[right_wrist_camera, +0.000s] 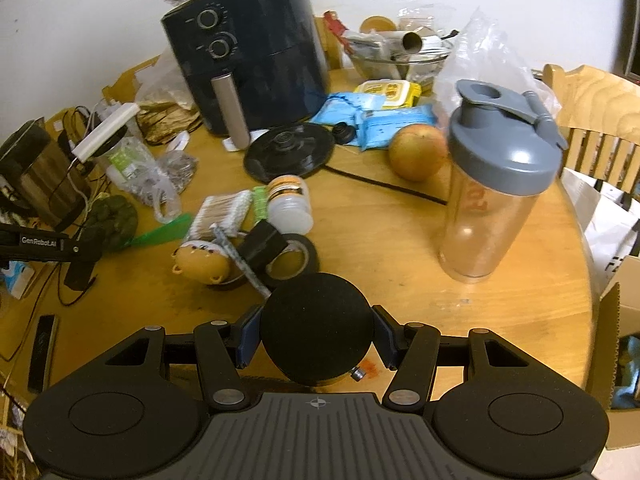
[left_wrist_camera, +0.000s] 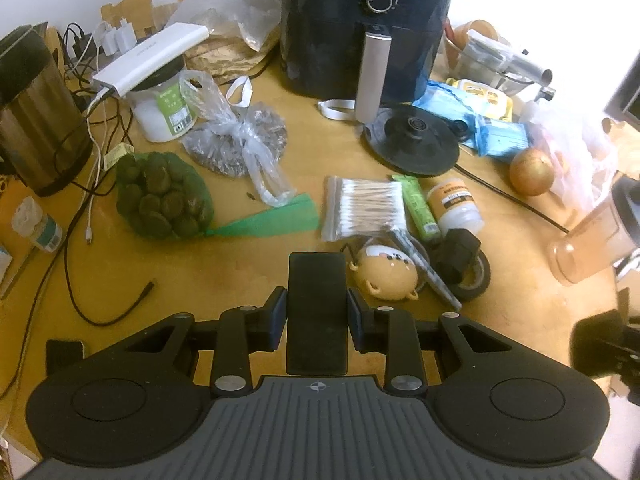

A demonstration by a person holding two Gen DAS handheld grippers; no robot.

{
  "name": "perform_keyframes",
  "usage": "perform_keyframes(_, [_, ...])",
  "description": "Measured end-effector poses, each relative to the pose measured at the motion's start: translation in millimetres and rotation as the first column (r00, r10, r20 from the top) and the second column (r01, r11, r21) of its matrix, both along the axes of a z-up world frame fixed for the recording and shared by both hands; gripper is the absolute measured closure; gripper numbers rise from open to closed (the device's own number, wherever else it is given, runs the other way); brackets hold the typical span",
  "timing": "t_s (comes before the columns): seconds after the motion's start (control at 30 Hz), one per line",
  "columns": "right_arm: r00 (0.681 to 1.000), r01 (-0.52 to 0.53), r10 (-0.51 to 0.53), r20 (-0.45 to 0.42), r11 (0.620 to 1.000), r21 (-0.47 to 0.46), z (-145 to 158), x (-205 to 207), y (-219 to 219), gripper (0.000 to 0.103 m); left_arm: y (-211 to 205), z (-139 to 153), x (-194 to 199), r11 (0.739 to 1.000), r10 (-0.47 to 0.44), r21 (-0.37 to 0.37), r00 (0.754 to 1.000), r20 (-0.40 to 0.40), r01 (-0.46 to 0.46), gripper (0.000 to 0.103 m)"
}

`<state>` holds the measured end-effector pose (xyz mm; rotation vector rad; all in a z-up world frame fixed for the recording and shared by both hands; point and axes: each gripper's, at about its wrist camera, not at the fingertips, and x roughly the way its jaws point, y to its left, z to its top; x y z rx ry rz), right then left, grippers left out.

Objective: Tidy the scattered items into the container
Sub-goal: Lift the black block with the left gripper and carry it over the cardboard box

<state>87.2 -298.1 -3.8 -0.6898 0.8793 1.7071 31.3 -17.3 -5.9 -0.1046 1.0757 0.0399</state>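
Clamping a flat black slab (left_wrist_camera: 317,312), phone-like in shape, the left gripper (left_wrist_camera: 317,316) has its fingers (left_wrist_camera: 276,320) closed partway onto the slab's long sides, so its long axis runs straight ahead along the fingers and out past their tips. The right gripper (right_wrist_camera: 316,336) is likewise loaded: its fingers (right_wrist_camera: 249,336) stand wider and press on either side of a round black object (right_wrist_camera: 316,326) with a small metal stub at its lower edge. Both loads hang clear above the tabletop (right_wrist_camera: 420,280).

Just beyond the fingers lies the nearest heap of scattered items: a yellow bear-faced toy (left_wrist_camera: 386,276), a roll of black tape (left_wrist_camera: 470,274) with a black block (left_wrist_camera: 458,250) resting on it, a bag of cotton swabs (left_wrist_camera: 362,206), a green tube (left_wrist_camera: 418,208) and a small white bottle (left_wrist_camera: 456,210). Farther off sit a net of dark green fruit (left_wrist_camera: 162,196), an orange-brown round fruit (right_wrist_camera: 416,152), a shaker bottle (right_wrist_camera: 492,184) and the black air fryer (right_wrist_camera: 248,52).

No obvious container stands on the tabletop. A cardboard box (right_wrist_camera: 612,360) shows past the rim at the right gripper's right side. If that is the target, it lies right of both grippers, and the right hand is nearer.
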Motion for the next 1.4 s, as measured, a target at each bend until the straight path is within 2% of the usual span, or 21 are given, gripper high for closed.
perform_keyframes(0.57, [0.99, -0.141, 0.139, -0.024, 0.989, -0.052, -13.1, -25.1, -29.2, 0.043, -9.9, -15.6, -49.9, 0.982, -0.066, -0.18, 0.998, -0.02, 0.062, 0.072])
perform_keyframes(0.87, [0.982, -0.19, 0.189, -0.022, 0.977, -0.098, -24.5, -33.7, -37.2, 0.043, -23.0, -31.1, -70.1, 0.972, -0.106, -0.215, 0.992, -0.062, 0.091, 0.072])
perform_keyframes(1.2, [0.977, -0.214, 0.215, 0.003, 0.97, -0.115, -35.1, -38.0, -37.8, 0.043, -36.1, -50.4, -78.5, 0.976, -0.131, -0.19, 0.983, -0.129, 0.105, 0.072])
perform_keyframes(1.4, [0.966, -0.246, 0.253, 0.053, 0.963, -0.109, -41.6, -44.9, -37.5, 0.043, -40.5, -66.5, -74.0, 0.989, -0.096, -0.125, 0.981, -0.171, 0.075, 0.072])
